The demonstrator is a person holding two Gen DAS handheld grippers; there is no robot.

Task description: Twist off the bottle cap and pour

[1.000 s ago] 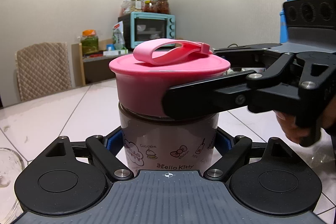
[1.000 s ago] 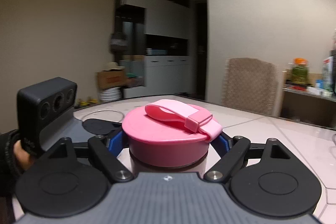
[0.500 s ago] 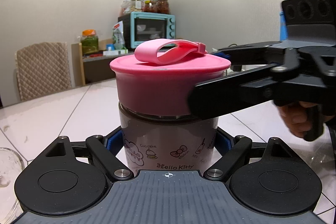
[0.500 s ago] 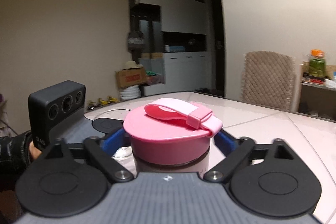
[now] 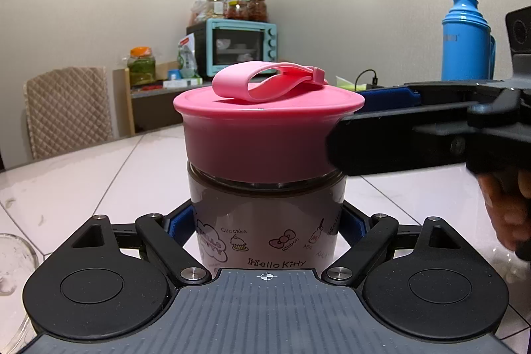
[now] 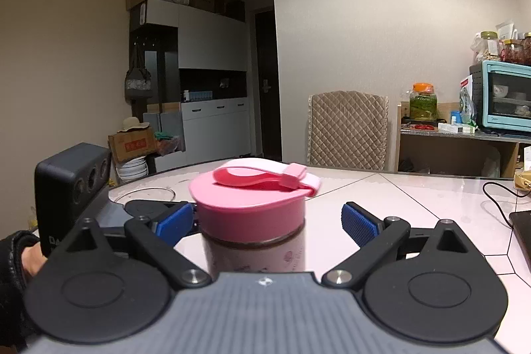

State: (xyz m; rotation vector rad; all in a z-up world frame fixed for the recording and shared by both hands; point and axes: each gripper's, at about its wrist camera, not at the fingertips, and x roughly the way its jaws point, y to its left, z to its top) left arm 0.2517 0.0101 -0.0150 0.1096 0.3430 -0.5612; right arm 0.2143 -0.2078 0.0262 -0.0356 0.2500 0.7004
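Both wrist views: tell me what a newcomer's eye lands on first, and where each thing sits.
The pink cap with its looped strap fills the middle of both views, sitting on a Hello Kitty bottle that the left gripper clamps low on the body. The right gripper reaches in at cap height, blue pads spread apart, the right one clear of the cap. Farther back, a bright blue thermos and a teal toaster oven stand out.

One bottle, one cap, two grippers of mine.

I count one bottle (image 5: 265,221) with one pink cap (image 5: 262,135) bearing one strap loop (image 5: 265,83), my left gripper (image 5: 265,226) and right gripper (image 6: 268,221), each with two blue-padded fingers (image 6: 360,226). Beyond the surface (image 5: 83,175): one teal oven (image 5: 240,47), one blue thermos (image 5: 466,38), one quilted chair (image 5: 68,110), one orange-lidded jar (image 5: 142,65).
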